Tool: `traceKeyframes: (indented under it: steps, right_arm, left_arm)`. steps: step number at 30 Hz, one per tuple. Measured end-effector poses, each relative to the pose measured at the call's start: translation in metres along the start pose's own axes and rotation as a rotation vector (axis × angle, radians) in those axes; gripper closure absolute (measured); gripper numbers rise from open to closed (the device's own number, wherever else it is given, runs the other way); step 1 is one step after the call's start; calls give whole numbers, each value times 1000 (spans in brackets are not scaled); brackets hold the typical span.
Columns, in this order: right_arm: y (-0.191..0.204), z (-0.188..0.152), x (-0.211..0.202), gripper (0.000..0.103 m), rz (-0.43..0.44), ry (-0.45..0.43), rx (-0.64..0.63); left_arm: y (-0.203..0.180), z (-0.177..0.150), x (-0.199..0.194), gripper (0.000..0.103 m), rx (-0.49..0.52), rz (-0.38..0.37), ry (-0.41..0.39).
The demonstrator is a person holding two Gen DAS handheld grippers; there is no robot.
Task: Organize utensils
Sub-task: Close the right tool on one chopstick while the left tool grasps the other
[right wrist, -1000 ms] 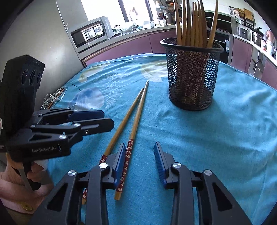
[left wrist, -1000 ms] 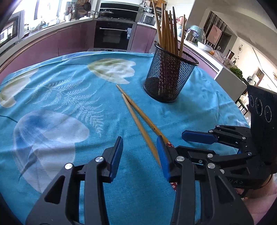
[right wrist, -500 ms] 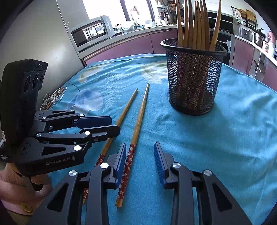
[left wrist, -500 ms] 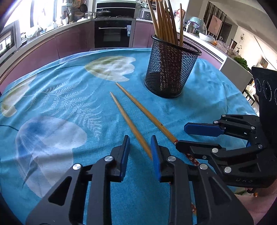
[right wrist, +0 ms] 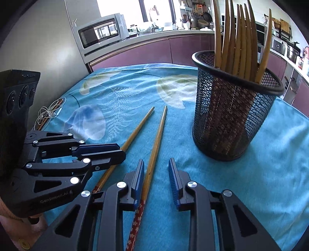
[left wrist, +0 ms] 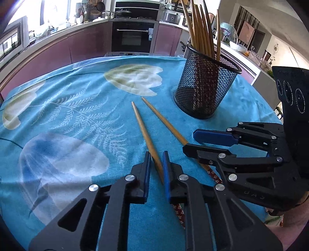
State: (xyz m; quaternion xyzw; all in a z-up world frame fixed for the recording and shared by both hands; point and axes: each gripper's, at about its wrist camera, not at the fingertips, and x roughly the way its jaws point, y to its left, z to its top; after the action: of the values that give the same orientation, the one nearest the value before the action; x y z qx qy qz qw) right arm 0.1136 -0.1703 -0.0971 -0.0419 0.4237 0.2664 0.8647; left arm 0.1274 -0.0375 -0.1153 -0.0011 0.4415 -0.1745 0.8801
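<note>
The left gripper [left wrist: 155, 166] has just been closing, its blue-padded fingers [left wrist: 147, 168] around 1 of 2 chopsticks [left wrist: 144, 131] on the blue tabletop [left wrist: 77, 115]. At 1 o'clock stands the mesh holder [left wrist: 204, 86]; at 3 o'clock, the right gripper [left wrist: 204, 142].

Bright daylight, both views. Source: overexposed kitchen windows [left wrist: 48, 17] at the back, blown to white, detail lost. Soft shadow under the black plastic left gripper [left wrist: 155, 166] on the turquoise floral tablecloth [left wrist: 77, 115]; the black wire-mesh cup [right wrist: 231, 119] shades the cloth at its base. Small highlights on the gripper's metal rivets [right wrist: 190, 184]. Strong fisheye: the purple-fronted counters [left wrist: 58, 50] bow, corners vignette to black. Centre sharp, no motion blur; edges soften slightly.
</note>
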Motion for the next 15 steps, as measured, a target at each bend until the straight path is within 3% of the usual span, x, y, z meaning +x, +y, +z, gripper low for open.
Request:
traceKeyframes:
  steps: [6, 9, 15]
  right_arm:
    - [1, 6, 6, 84, -26, -1, -5]
    - [-1, 6, 7, 94, -27, -2, 6]
    - [-10, 4, 3, 97, 0, -13, 50]
  left_arm:
    - [3, 6, 6, 88, -4, 9, 3]
    - [3, 9, 9, 89, -5, 14, 1]
    - [5, 11, 10, 93, -38, 22, -7]
